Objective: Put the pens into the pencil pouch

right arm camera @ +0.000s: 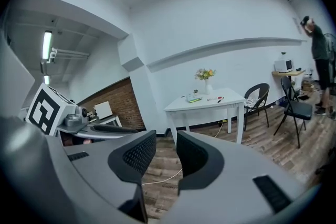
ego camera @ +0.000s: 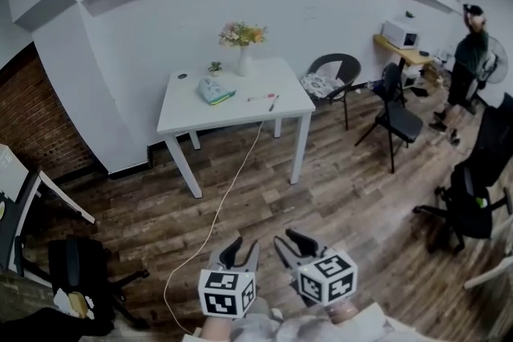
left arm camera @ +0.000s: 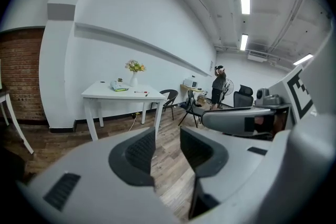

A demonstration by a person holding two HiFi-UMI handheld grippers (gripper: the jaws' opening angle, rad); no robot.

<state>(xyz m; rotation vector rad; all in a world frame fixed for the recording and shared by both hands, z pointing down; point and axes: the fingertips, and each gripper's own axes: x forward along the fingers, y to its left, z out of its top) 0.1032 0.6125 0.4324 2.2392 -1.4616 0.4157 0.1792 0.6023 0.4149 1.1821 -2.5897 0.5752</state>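
Far across the room stands a white table (ego camera: 186,110). On it lie a teal pencil pouch (ego camera: 215,90), a red-and-white pen (ego camera: 260,98) and a dark pen (ego camera: 273,103). The pouch (left arm camera: 119,87) and pens (left arm camera: 140,92) also show small in the left gripper view, and the pouch (right arm camera: 194,98) and pens (right arm camera: 216,98) in the right gripper view. My left gripper (ego camera: 240,252) and right gripper (ego camera: 290,243) hang side by side over the wood floor, well short of the table. Both the left gripper (left arm camera: 167,149) and the right gripper (right arm camera: 166,152) stand open with nothing between their fingers.
A vase of flowers (ego camera: 244,52) stands at the table's back edge. A cable (ego camera: 216,220) runs from the table across the floor. Black chairs (ego camera: 393,120) and a person (ego camera: 469,60) are at the right; an office chair (ego camera: 80,268) sits at the lower left.
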